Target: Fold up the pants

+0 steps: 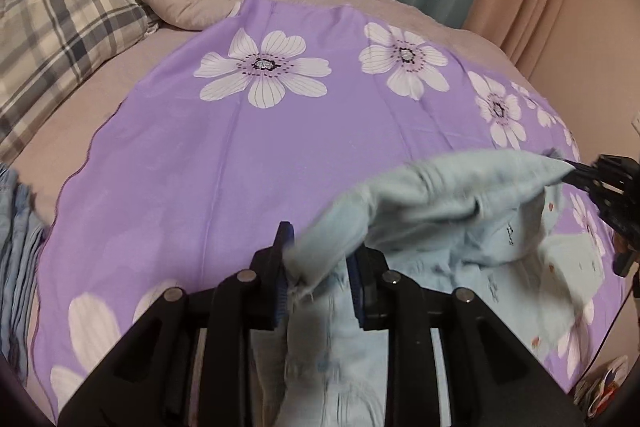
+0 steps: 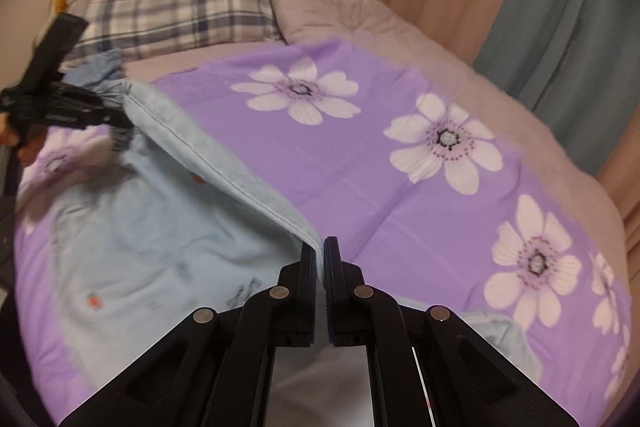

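Both grippers [image 1: 320,267] [image 2: 320,259] clamp pants [image 2: 160,227].

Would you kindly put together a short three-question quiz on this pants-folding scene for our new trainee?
1. True or false: the right gripper is shut on an edge of the light blue pants.
2. What lies directly under the pants?
A. a bare wooden table
B. a purple sheet with white flowers
C. a green towel
3. Fill in: the left gripper grips the pants while the fabric stretches between both grippers, lifted off the ____.

Key:
1. True; its jaws pinch the hemmed edge.
2. B.
3. Bed; the plaid pillow lies at its head.
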